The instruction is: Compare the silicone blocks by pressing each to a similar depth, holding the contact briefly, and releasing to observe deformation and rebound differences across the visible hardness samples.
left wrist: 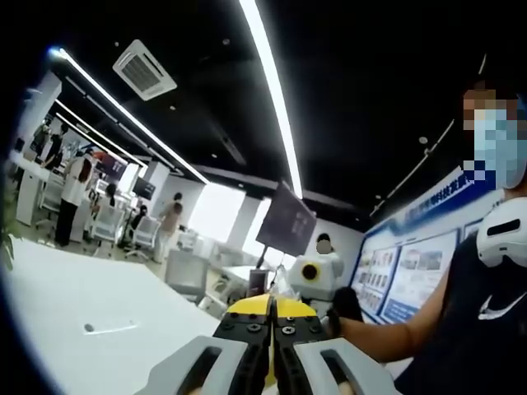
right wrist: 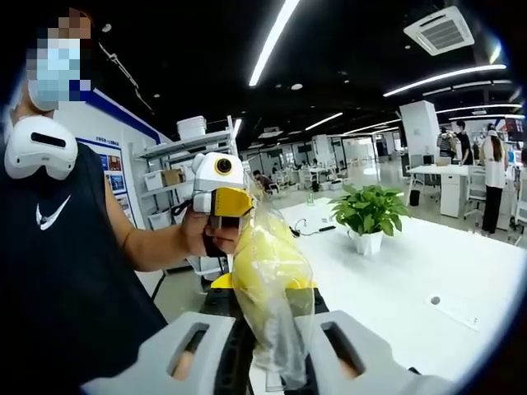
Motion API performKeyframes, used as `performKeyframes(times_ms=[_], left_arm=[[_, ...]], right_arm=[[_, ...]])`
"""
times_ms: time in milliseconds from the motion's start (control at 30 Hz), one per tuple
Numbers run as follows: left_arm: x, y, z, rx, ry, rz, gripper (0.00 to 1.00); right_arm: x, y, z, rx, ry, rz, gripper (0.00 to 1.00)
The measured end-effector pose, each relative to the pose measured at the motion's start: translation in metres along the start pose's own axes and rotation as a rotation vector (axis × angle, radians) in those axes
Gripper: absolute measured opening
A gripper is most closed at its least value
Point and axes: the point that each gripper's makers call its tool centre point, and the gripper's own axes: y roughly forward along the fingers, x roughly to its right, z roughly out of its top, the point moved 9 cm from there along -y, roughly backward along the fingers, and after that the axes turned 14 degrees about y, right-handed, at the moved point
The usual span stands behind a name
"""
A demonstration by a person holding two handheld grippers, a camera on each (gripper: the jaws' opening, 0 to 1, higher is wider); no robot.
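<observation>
Both grippers aloft — R (right wrist: 276,309) w/ plastic bag (right wrist: 276,288)

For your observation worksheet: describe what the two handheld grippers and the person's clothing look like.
Each gripper has pale grey jaws with slotted openings, black inner parts and yellow tips: left gripper, right gripper. The left gripper's body is white with a yellow front. The person wears a dark sleeveless top with a white swoosh logo.

Plastic, film and matt surfaces

Clear, crinkled, glossy plastic bag (right wrist: 276,304) pinched in right tool (right wrist: 276,374); smooth matt grey plastic on left tool (left wrist: 272,362); white tabletop (right wrist: 395,288), smooth and matt.
</observation>
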Motion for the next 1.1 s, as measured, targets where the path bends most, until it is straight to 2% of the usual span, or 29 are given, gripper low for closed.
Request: performKeyframes(times_ms=[100,200,267,367,467,533,633,767,867,933,1100], left_arm=[[0.003,-0.002,0.003,0.01,0.005,0.001,0.0],[0.008,-0.001,0.006,0.025,0.01,0.003,0.0],[0.011,0.0,0.008,0.029,0.02,0.001,0.0],[0.014,0.001,0.009,0.035,0.02,0.002,0.0],[0.017,0.004,0.007,0.036,0.021,0.002,0.0],[0.02,0.006,0.004,0.028,0.021,0.011,0.0],[0.02,0.007,0.001,0.019,0.012,0.019,0.0],[0.014,0.009,-0.007,-0.007,0.0,0.025,0.0],[0.013,0.014,-0.011,-0.013,-0.006,0.029,0.0],[0.013,0.018,-0.013,-0.014,-0.009,0.033,0.0],[0.014,0.03,-0.011,0.0,-0.031,0.031,0.0]], right_arm=[[-0.005,0.001,0.0,0.023,-0.022,-0.003,0.05],[-0.01,-0.002,0.001,0.041,-0.007,0.006,0.09],[-0.013,-0.002,0.0,0.065,-0.038,-0.01,0.1],[-0.015,-0.004,0.0,0.071,-0.045,-0.009,0.12],[-0.014,-0.004,-0.003,0.065,-0.097,-0.028,0.15],[-0.012,-0.006,-0.005,0.074,-0.091,-0.024,0.26],[-0.009,-0.011,-0.004,0.138,-0.094,-0.049,0.45],[0.002,-0.024,-0.01,0.17,-0.1,-0.135,0.66],[0.008,-0.035,-0.011,0.21,-0.101,-0.171,0.84],[0.013,-0.043,-0.012,0.21,-0.106,-0.213,0.96],[0.014,-0.062,-0.012,0.199,-0.096,-0.244,0.97]])
